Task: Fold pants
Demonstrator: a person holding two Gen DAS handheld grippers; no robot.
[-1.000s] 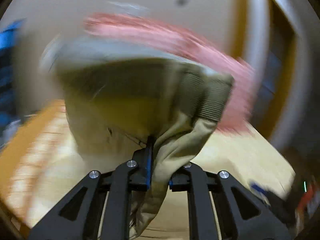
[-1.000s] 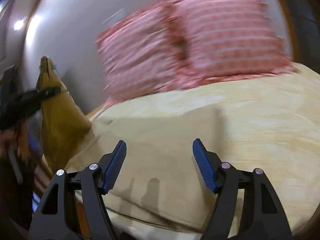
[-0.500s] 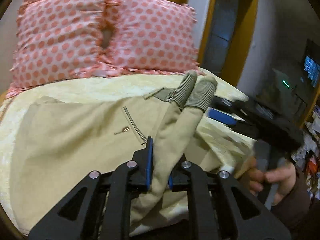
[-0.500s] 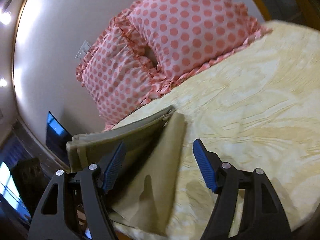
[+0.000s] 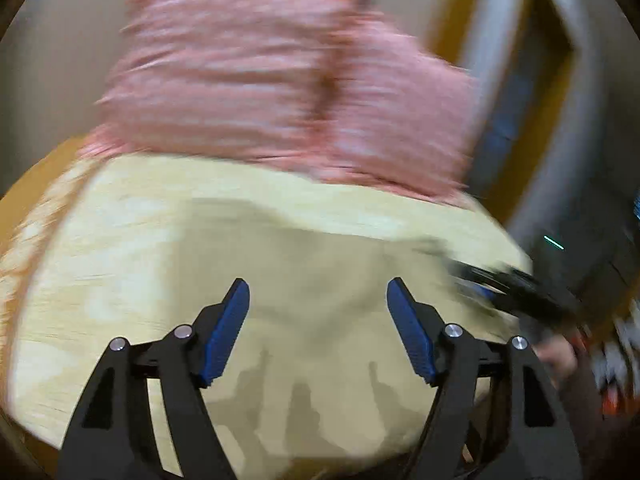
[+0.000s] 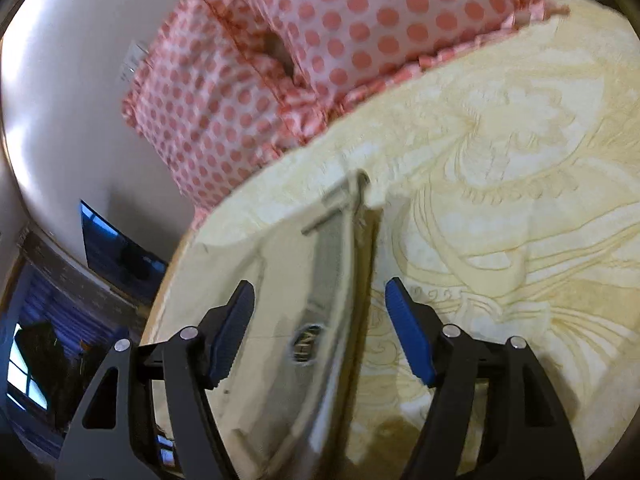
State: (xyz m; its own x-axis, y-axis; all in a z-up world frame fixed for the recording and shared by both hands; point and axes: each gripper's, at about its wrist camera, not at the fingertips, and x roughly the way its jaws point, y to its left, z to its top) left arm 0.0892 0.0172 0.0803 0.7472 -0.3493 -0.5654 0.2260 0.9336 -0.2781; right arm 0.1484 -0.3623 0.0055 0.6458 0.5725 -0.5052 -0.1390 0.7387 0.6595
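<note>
The khaki pants (image 5: pixel 304 280) lie folded on the yellow bed cover (image 5: pixel 120 216), blurred in the left wrist view. My left gripper (image 5: pixel 318 320) is open and empty just above them. In the right wrist view the pants (image 6: pixel 280 320) lie along the bed's left edge, waistband edge and a round label showing. My right gripper (image 6: pixel 320 320) is open and empty, its jaws straddling the pants' right edge. The right gripper also shows blurred at the right of the left wrist view (image 5: pixel 508 284).
Two pink polka-dot pillows (image 6: pixel 320 40) lean on the wall at the head of the bed. The embossed yellow cover (image 6: pixel 520 220) spreads to the right. A dark screen (image 6: pixel 116 252) stands off the bed's left side. A doorway (image 5: pixel 532 92) is at far right.
My left gripper has opened and let go of the pants' cuffs, which now lie on the bed. My right gripper has moved in over the pants. Both cameras have swung.
</note>
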